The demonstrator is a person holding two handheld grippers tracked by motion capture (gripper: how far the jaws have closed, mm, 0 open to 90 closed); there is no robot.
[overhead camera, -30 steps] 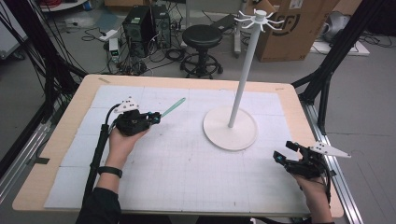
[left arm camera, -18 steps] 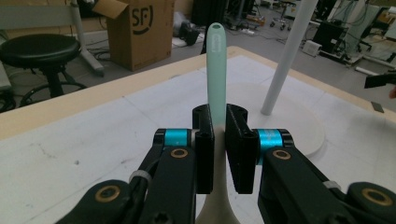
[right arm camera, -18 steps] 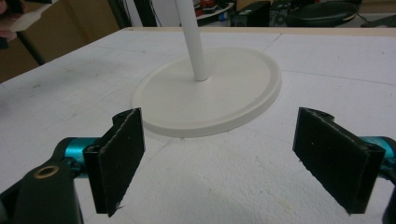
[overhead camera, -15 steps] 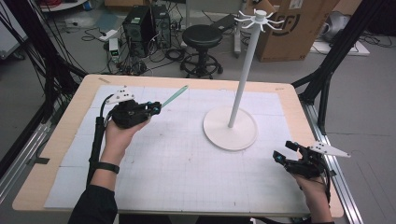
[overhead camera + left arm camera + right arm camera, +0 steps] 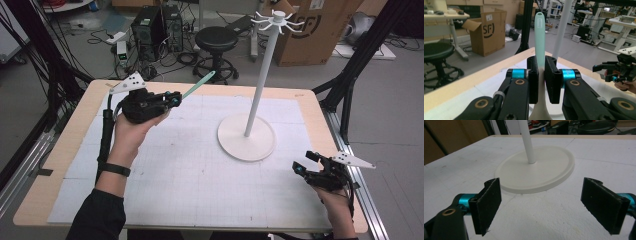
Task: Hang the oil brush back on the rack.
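High view: a person stands at a pale wooden table (image 5: 60, 165) covered by a white gridded mat (image 5: 200, 175). The left gripper (image 5: 172, 99), lifted over the far left of the mat, clamps a mint-green utensil handle (image 5: 199, 83) that points to the far right. A white hanger stand (image 5: 260, 75) with a round base (image 5: 247, 137) stands right of centre, its hooked crown (image 5: 274, 19) high above. The right gripper (image 5: 302, 167) rests near the right corner. Beyond lie a black stool (image 5: 216, 37), computer towers, cables and a cardboard box (image 5: 320, 25).

Left gripper view: the jaws stand narrow, pressed on the green handle (image 5: 539, 32), whose slotted end rises upright past them; the stand's pole (image 5: 562, 27) is just behind to the right.

Right gripper view: the jaws stand wide with nothing between them, facing the stand's base (image 5: 536, 167) on the mat.

The step in hand looks like carrying the utensil toward the stand. Next, the slot probably has to be raised to the crown and slipped over a hook, likely with the pole kept steady
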